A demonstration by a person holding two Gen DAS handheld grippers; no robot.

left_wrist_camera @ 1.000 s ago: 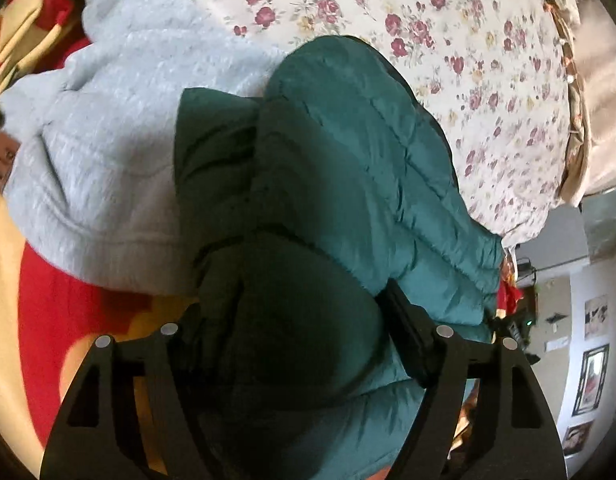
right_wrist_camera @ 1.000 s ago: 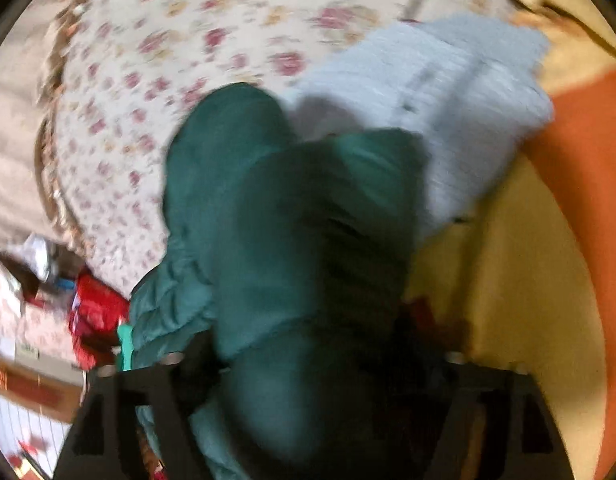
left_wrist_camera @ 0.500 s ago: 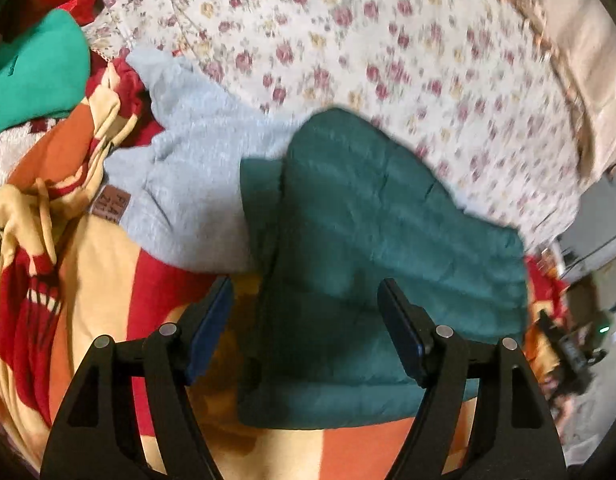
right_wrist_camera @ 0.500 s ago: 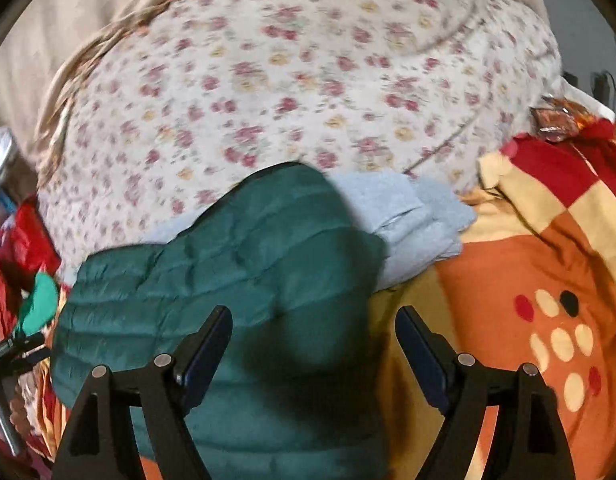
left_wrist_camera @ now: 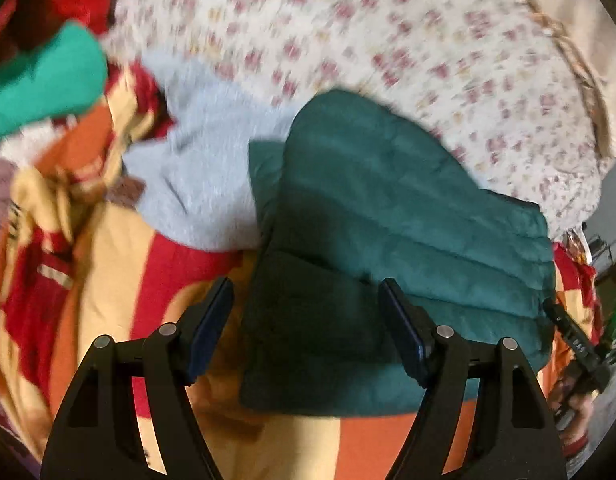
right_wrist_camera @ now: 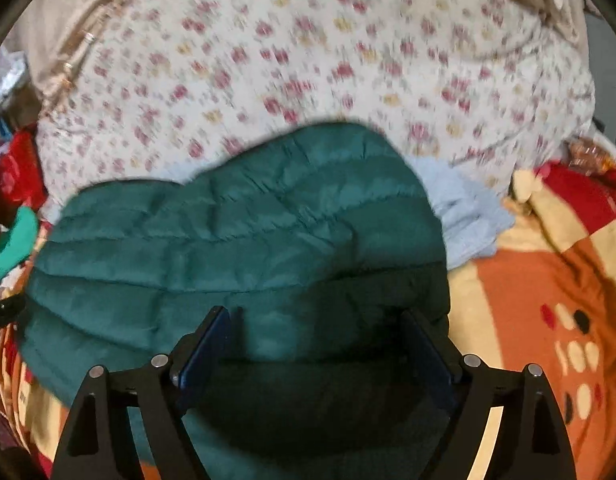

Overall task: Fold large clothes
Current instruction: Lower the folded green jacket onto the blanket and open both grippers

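Here, from the left wrist camera, a green puffer jacket (left_wrist_camera: pixel 387 248) lies folded into a compact block on a bed covered by a red, orange and yellow blanket (left_wrist_camera: pixel 108 300). The left gripper (left_wrist_camera: pixel 306 332) hovers above the jacket's near edge with its jaws wide apart, holding nothing. A grey sweater (left_wrist_camera: pixel 204 172) lies beside the jacket, partly under it, and a bright green cloth (left_wrist_camera: pixel 44 80) sits further off. Behind them is a flowered quilt (left_wrist_camera: pixel 427 40). The picture is blurred.

From the right wrist camera, the same jacket (right_wrist_camera: pixel 248 240) fills the middle. The right gripper (right_wrist_camera: pixel 319 348) is also wide open and empty, poised over the jacket's near fold.

The jacket looks finished or nearly so. The sweater (right_wrist_camera: pixel 463 216) appears only loosely bundled, and may need folding. The jacket overlapping it could get in the way.
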